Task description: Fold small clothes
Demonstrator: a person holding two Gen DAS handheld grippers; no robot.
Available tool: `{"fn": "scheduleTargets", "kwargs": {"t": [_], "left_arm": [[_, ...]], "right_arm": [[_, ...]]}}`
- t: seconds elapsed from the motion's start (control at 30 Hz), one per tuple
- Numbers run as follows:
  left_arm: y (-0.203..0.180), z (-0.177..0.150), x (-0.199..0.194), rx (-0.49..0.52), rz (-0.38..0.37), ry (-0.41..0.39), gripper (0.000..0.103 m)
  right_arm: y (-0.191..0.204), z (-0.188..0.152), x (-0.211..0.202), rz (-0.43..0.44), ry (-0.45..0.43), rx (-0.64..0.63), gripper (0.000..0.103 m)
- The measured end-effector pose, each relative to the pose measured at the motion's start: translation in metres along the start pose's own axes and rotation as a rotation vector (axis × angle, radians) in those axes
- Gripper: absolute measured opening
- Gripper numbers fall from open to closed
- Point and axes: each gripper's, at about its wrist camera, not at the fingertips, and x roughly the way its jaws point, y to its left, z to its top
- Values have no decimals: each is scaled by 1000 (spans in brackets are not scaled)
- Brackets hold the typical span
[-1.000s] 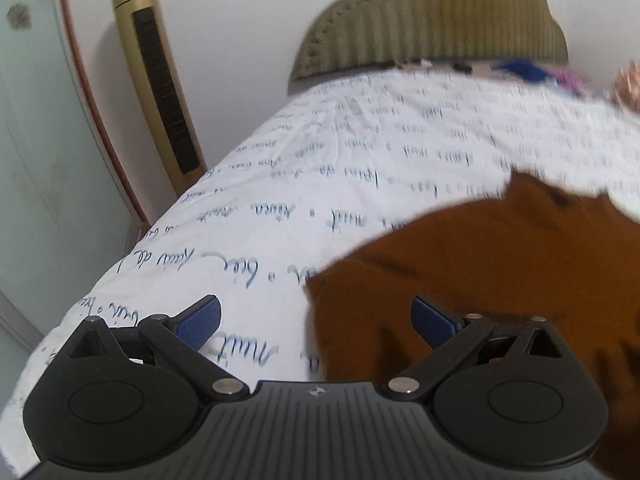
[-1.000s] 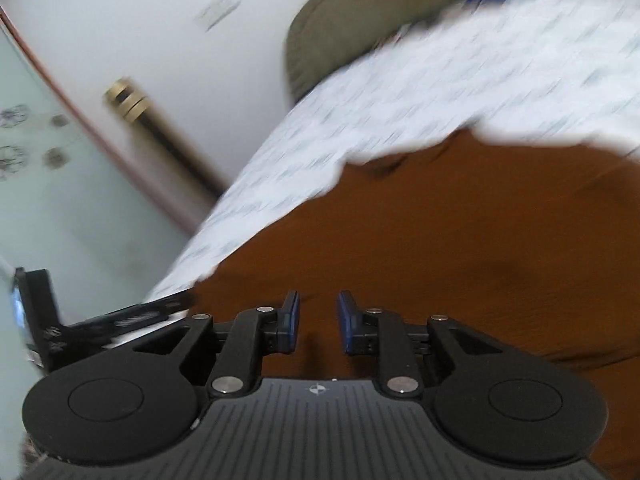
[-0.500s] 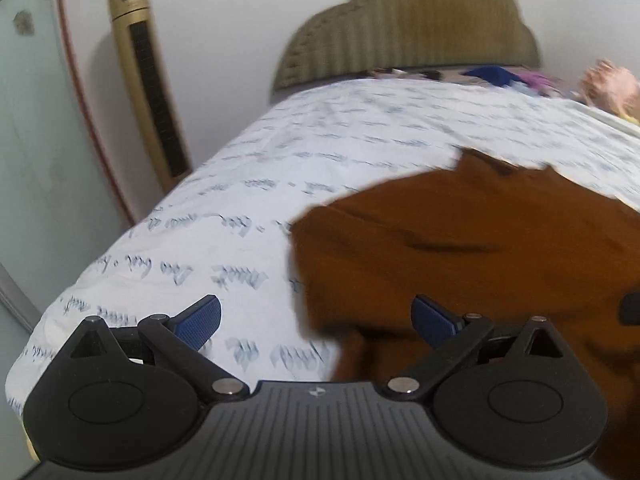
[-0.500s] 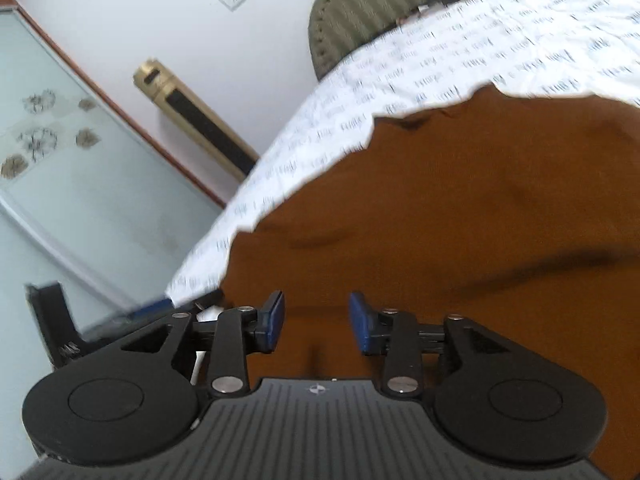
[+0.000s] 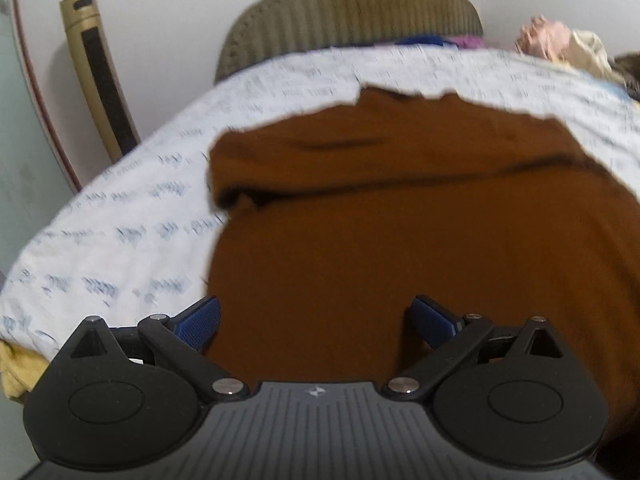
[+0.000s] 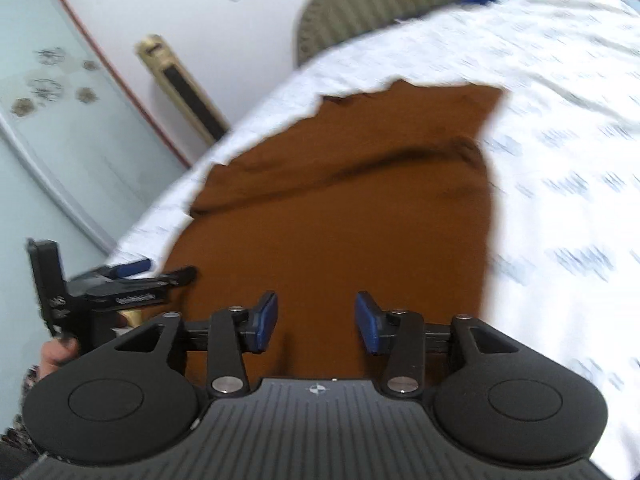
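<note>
Brown garment point(image 5: 400, 220) lies spread on the bed point(image 5: 120, 240), a fold ridge across its far part toward 12 o'clock; left gripper point(image 5: 316, 320) wide apart and right gripper point(image 6: 316, 322) partly apart, both empty above its near edge.

Brown garment point(image 5: 400, 216) — spread flat, one crosswise fold — on the printed bedsheet point(image 5: 120, 220)
</note>
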Motion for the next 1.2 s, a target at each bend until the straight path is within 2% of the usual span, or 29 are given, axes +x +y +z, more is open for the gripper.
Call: {"fn": "scheduleTargets", "kwargs": {"t": [0.07,0.17,0.23,0.3,0.33,0.4,0.47,0.53,0.6,0.73,0.83,0.93,1.0,1.1,1.2], "left_arm": [[-5,-6,4,2,4,-4,103],[-6,-5,0,-22,19,-13,102],[-6,-4,-8,-51,9,-44,102],[-12,-5,-9,-27,-4,-43,102],[-18,-5,-6,0,8,-24,102],[-27,-6,-11,20,37,-47,102],[-36,-4,-21,63,10,-73,102],[-44,-1,-31,85,6,-117,102],[-54,3,-38,124,-14,-147,102],[-70,6,-38,174,-27,-167,102],[-73,4,-37,189,-24,-190,102],[-59,-3,-38,170,-27,-208,102],[-43,-11,-44,140,-52,-225,102],[-5,-32,-60,110,-122,-251,102],[28,-55,-76,143,-107,-223,102]], "right_arm": [[-16,-16,0,-13,11,36,46],[-26,-20,-10,52,-52,121,49],[-22,-20,-20,79,-88,99,49],[-20,-20,-21,67,-68,64,49],[-19,-22,-18,43,-44,48,50],[-21,-24,-14,18,-28,50,50],[-15,-23,-19,64,-55,53,51],[0,-17,-27,148,-83,29,51],[22,-10,-32,233,-103,-38,51],[65,7,-19,309,-81,-162,51],[75,10,2,250,-23,-227,51],[62,10,-4,237,-36,-185,51],[46,7,-20,225,-58,-147,52],[14,-5,-42,182,-47,-83,57],[-16,-26,-57,122,-30,-6,57]]}}
